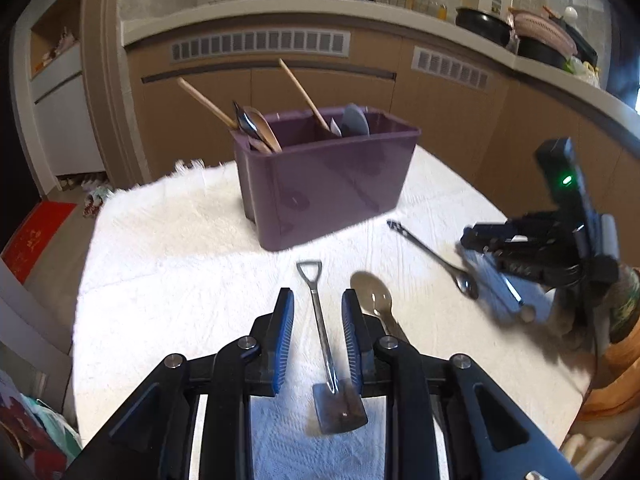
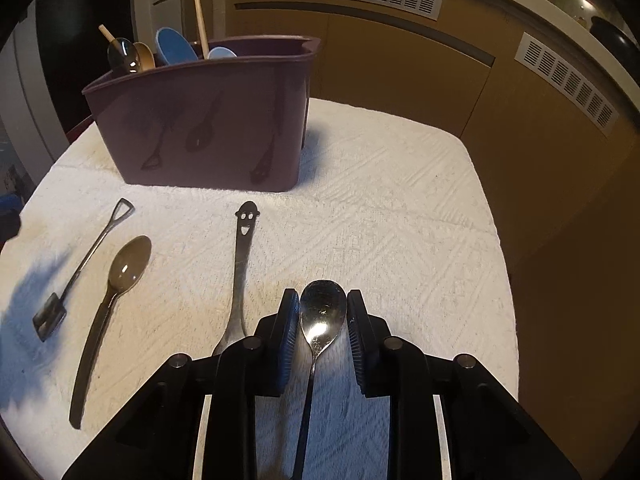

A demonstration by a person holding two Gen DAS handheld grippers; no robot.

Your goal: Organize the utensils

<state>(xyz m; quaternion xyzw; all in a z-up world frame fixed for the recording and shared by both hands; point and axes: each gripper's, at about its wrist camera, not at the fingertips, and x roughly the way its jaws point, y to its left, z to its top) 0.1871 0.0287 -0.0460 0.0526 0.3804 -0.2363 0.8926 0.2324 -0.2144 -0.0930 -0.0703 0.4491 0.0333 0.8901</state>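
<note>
Each camera sits just behind its own tongs, looking forward and steeply down, close over the tabletop (image 1: 168, 248). Both face the purple utensil bin (image 1: 328, 184) and the cabinets behind it. The left view looks from the left and catches the right tongs (image 1: 492, 276). Both share the bin (image 2: 208, 120) and the shovel-handled spoon (image 2: 88, 264).

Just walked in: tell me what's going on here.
A person is sorting utensils with two handheld grippers. The left gripper straddles the shovel-shaped spoon on the white cloth, its fingers not touching it. The right gripper grips a metal spoon by its bowl. A brown spoon and a smiley-handled spoon lie loose; the purple caddy already holds several.
</note>
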